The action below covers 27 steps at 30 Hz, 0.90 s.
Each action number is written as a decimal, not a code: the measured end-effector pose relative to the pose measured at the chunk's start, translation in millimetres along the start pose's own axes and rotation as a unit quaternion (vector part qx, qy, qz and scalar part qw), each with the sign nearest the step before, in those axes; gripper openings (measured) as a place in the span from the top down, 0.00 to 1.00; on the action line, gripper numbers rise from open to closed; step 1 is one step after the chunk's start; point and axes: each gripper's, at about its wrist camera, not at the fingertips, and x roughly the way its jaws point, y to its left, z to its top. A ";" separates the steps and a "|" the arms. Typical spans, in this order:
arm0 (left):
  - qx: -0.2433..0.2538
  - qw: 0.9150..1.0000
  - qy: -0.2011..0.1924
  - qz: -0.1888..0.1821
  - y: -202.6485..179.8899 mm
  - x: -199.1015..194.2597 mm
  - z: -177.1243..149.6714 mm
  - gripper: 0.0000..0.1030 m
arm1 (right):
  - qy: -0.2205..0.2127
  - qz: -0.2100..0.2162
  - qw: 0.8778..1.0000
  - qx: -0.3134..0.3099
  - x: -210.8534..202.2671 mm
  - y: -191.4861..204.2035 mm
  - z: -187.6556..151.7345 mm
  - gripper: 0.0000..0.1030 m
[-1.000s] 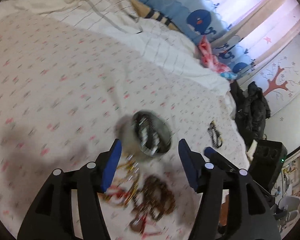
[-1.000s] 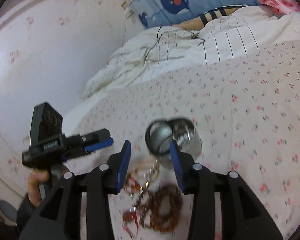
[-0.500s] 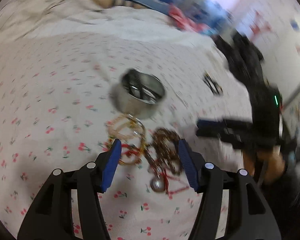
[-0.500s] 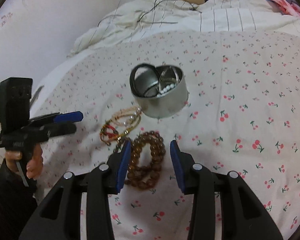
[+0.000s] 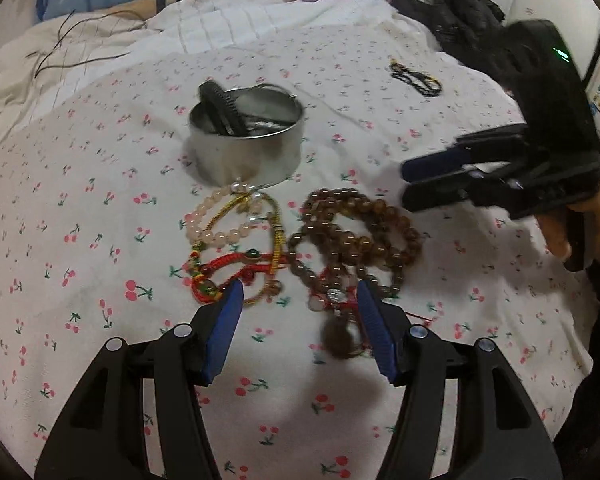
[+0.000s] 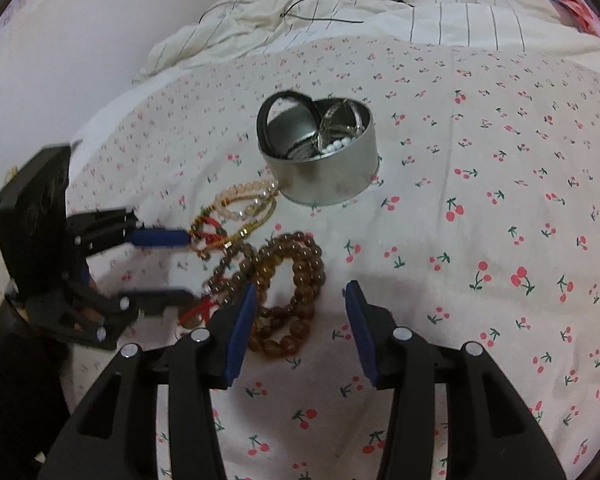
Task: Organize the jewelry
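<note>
Both released tongs, left (image 5: 300, 300) and right (image 6: 298, 304), have dropped lower, brown beads (image 5: 352, 236) between them.

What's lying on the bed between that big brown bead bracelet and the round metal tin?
Only bare cherry-print sheet. In the right wrist view, the brown bead bracelet lies apart from the metal tin; the pink bead bracelet sits off to the side, by the tin's base.

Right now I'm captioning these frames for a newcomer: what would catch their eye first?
Probably the heap of jewelry on the cherry-print bedsheet: a coiled brown bead strand beside a tangle of red cord, gold chain and pale pink beads. Just beyond it stands a round metal tin already holding pieces, a black ring propped on its rim. The left gripper is open at the pile's near edge.
</note>
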 end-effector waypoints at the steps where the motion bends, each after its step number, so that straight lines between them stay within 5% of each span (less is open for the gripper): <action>1: -0.007 1.000 0.000 -0.002 2.4 1.8 0.2 0.49 | 0.004 -0.001 1.000 -0.005 1.4 0.8 -0.9 0.56; 11: -0.008 0.999 0.031 0.014 7.0 19.9 0.4 0.90 | 0.009 -0.023 0.999 -0.021 11.0 3.7 -3.7 0.56; 27: -0.007 1.000 0.015 0.003 8.5 -5.2 3.8 0.92 | 0.016 -0.016 0.999 -0.029 12.0 8.8 -4.9 0.56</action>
